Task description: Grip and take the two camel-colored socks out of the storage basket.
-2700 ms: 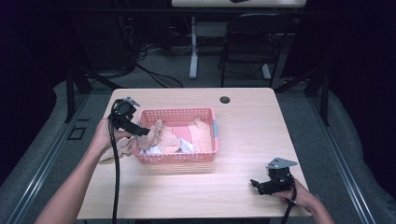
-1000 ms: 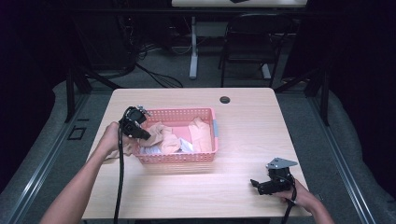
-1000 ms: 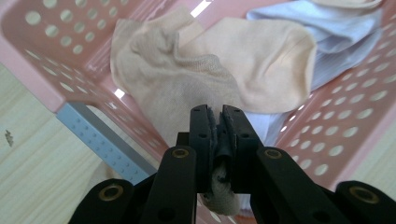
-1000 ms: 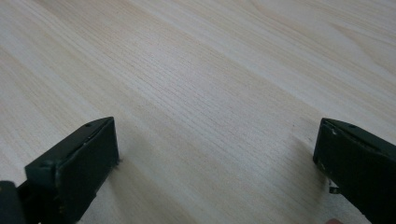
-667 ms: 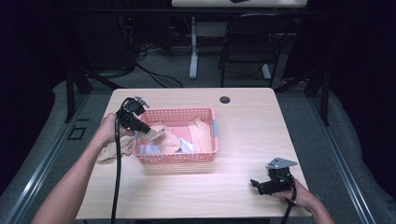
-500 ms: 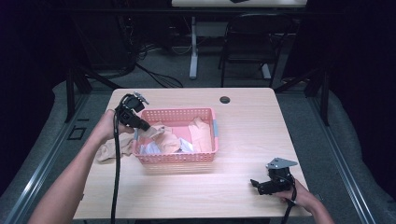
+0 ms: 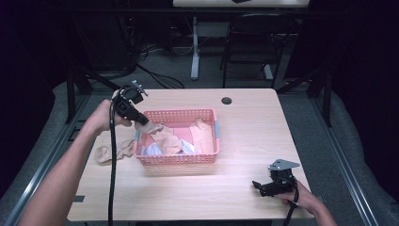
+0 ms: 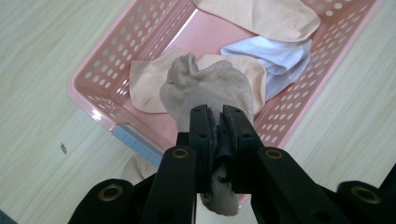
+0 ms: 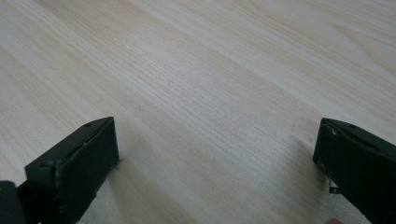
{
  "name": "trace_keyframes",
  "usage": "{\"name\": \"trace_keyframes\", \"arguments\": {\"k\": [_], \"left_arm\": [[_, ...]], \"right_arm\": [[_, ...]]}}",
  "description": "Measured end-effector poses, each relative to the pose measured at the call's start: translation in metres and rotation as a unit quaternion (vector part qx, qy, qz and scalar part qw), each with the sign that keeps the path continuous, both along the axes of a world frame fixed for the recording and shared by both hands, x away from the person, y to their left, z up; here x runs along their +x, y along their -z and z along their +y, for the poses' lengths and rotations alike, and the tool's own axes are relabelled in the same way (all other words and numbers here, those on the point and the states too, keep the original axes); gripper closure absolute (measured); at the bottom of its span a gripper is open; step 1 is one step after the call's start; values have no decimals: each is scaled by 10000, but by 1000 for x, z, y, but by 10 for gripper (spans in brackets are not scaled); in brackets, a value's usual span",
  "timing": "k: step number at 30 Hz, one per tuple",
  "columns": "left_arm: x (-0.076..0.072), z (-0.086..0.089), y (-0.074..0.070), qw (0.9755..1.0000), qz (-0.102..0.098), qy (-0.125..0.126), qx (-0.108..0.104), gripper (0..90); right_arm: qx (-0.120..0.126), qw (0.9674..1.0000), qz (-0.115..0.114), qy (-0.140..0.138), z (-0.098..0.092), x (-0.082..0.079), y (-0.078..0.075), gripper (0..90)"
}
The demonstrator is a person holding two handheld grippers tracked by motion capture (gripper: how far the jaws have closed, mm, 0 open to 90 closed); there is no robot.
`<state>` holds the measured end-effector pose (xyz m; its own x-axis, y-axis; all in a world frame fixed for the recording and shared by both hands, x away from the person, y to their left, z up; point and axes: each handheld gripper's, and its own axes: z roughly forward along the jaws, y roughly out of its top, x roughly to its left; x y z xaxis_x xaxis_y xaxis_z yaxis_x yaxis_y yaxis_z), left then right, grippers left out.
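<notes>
We hold black two-jaw grippers (image 7: 141,120) with brass-ringed screws (image 8: 180,152), a grey three-cornered plate (image 7: 283,164) and trailing black cables (image 7: 112,174), our forearms unsleeved.

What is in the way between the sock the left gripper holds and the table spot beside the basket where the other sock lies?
Only the basket's left wall; the held sock hangs above it, so little blocks it.
</notes>
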<state>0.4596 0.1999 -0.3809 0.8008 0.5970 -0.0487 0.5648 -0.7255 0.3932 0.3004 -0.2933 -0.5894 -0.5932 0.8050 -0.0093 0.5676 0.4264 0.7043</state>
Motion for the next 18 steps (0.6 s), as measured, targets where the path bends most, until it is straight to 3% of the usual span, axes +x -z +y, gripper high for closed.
{"name": "trace_keyframes", "arguments": {"k": [9, 18], "left_arm": [[-3, 1, -29, 9998, -86, 147, 96, 824], [-9, 12, -51, 9995, -218, 39, 208, 824]], "right_arm": [[36, 10000, -14, 7, 0, 0, 1, 0], [39, 10000, -16, 13, 0, 0, 1, 0]]}}
